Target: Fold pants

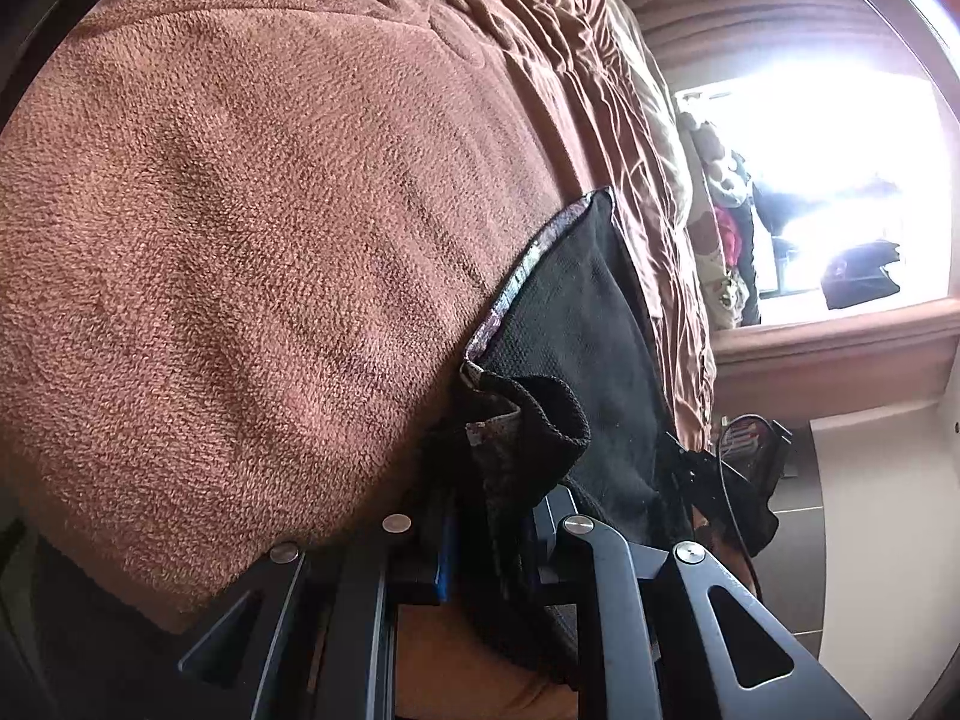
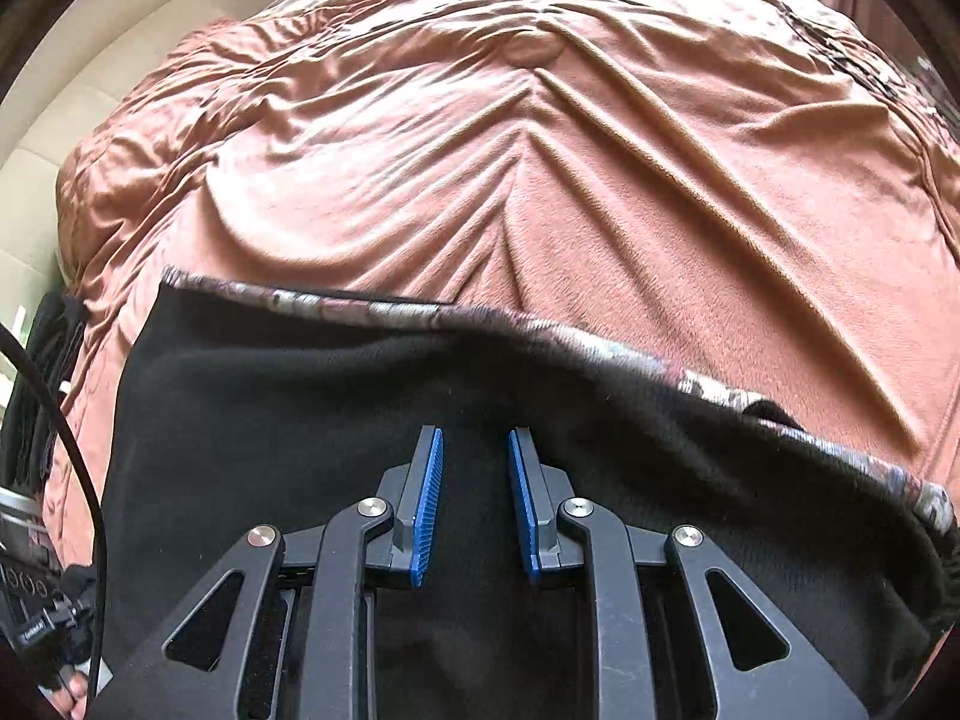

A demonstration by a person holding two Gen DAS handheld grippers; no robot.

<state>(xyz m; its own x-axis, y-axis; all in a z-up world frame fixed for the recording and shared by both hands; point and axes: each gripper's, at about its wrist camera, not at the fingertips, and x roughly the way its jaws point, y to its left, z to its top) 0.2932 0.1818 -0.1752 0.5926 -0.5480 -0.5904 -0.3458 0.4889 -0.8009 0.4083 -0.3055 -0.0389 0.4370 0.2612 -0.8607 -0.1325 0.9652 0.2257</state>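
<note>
Black pants [image 2: 312,396] with a patterned grey-purple edge band [image 2: 600,354] lie on a brown fleece blanket [image 2: 600,180]. In the left wrist view my left gripper [image 1: 492,516] is shut on a bunched fold of the black pants [image 1: 558,330], and the cloth hides its blue pads. In the right wrist view my right gripper [image 2: 475,450] hovers over the flat black cloth. Its blue pads [image 2: 429,498] stand apart with nothing between them.
The brown blanket [image 1: 252,228] covers the bed in both views. A bright window with a wooden sill [image 1: 840,336] and hanging clothes [image 1: 726,228] are at the right of the left wrist view. A black cable [image 2: 72,438] and dark gear sit at the left edge.
</note>
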